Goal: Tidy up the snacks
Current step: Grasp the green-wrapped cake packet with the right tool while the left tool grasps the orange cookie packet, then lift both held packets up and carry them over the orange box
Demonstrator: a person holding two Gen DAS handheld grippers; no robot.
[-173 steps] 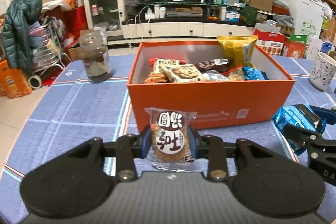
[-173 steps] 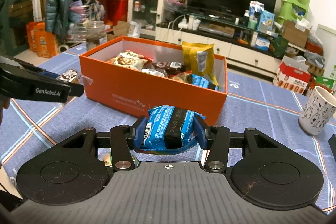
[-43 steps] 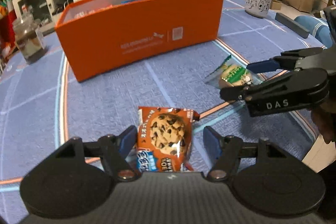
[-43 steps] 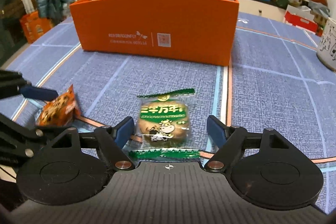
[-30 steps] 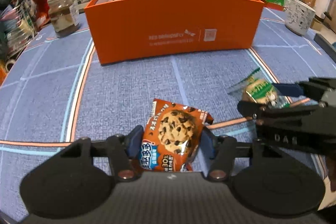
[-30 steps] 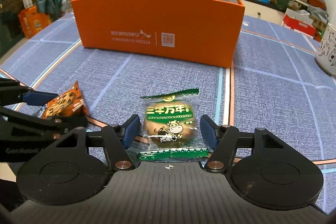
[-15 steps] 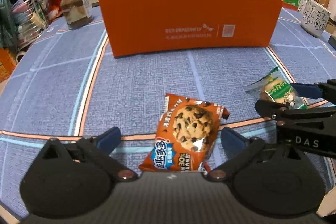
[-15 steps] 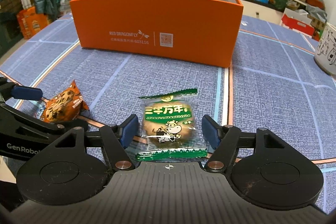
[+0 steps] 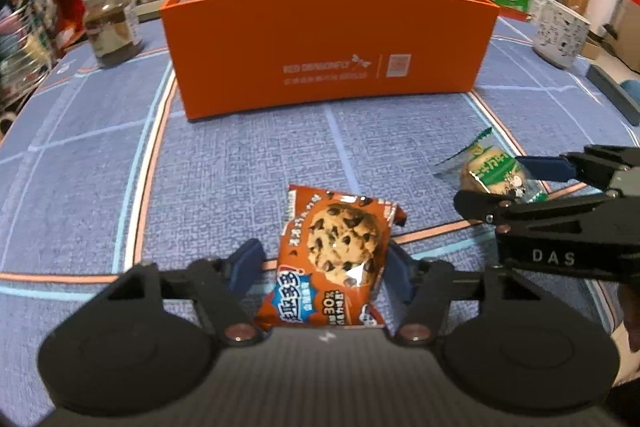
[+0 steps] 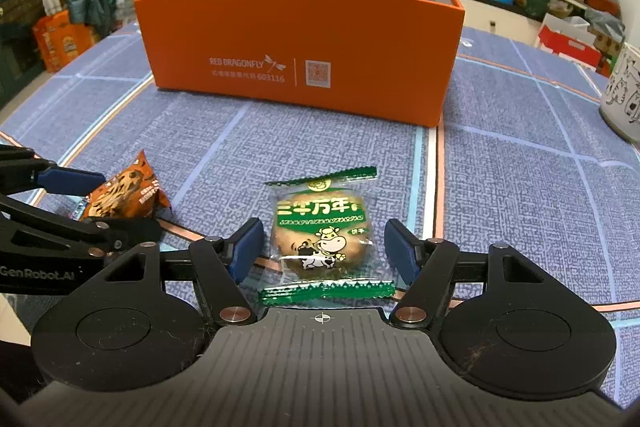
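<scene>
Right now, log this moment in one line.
left gripper: just closed on orange chocolate-chip cookie packet | right gripper: open around green-trimmed clear biscuit packet

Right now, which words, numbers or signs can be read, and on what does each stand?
"RED DRAGONFLY", "603116", QR code: orange box; its Chinese print is blurred.
"30%": cookie packet; the rest is blurred.
"三牛万年": green packet.
"DAS": right gripper.
"GenRobot.AI": left gripper, fingers just closed on the cookie packet.

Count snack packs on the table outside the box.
2. Cookie pack lies between the left tongs, which have just been closing; green pack between the open right tongs. Box contents mostly hidden.
</scene>
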